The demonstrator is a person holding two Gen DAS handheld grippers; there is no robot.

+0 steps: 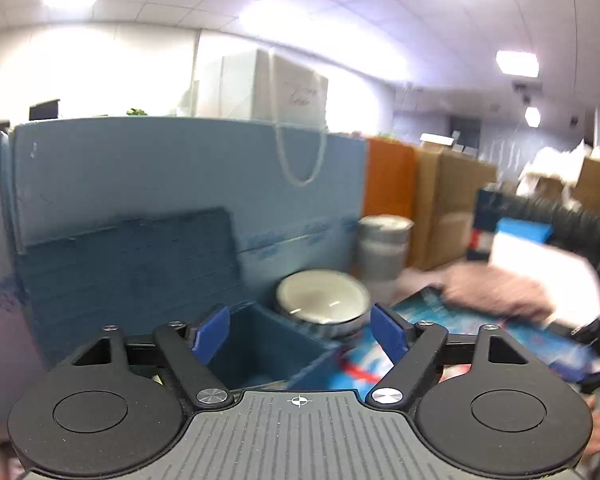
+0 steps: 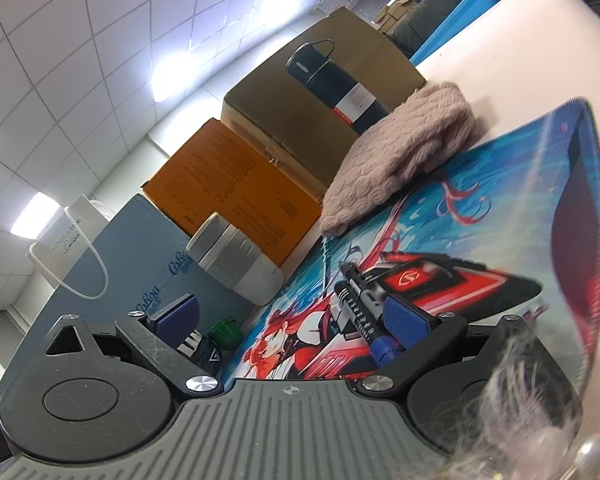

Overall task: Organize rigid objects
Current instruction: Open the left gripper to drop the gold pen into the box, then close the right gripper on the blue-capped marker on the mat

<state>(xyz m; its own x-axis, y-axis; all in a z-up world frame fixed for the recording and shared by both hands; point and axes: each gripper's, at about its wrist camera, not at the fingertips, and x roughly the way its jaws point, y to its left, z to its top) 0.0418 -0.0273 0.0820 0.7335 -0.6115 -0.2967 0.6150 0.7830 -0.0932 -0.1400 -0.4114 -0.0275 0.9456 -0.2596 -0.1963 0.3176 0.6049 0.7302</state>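
Note:
In the left wrist view my left gripper (image 1: pixel 300 334) stands open with nothing between its blue pads (image 1: pixel 212 334). It hovers over the open compartment of a dark blue box (image 1: pixel 260 348). Just beyond sits a steel bowl (image 1: pixel 322 304) with a white inside, and behind that a metal canister (image 1: pixel 384 248). In the right wrist view my right gripper (image 2: pixel 292 320) is open low over a printed mat (image 2: pixel 480 216). A black marker with a blue cap (image 2: pixel 360 308) lies on the mat against the inner side of the right pad. A small green-capped bottle (image 2: pixel 223 334) stands by the left finger.
A pink knitted cloth (image 2: pixel 400 148) lies on the mat's far edge. A white-lidded canister (image 2: pixel 236 268), an orange box (image 2: pixel 236 184), a brown carton (image 2: pixel 284 112) and a dark flask (image 2: pixel 336 88) line the back. A light blue carton (image 1: pixel 180 176) and a white paper bag (image 2: pixel 72 232) stand at the left.

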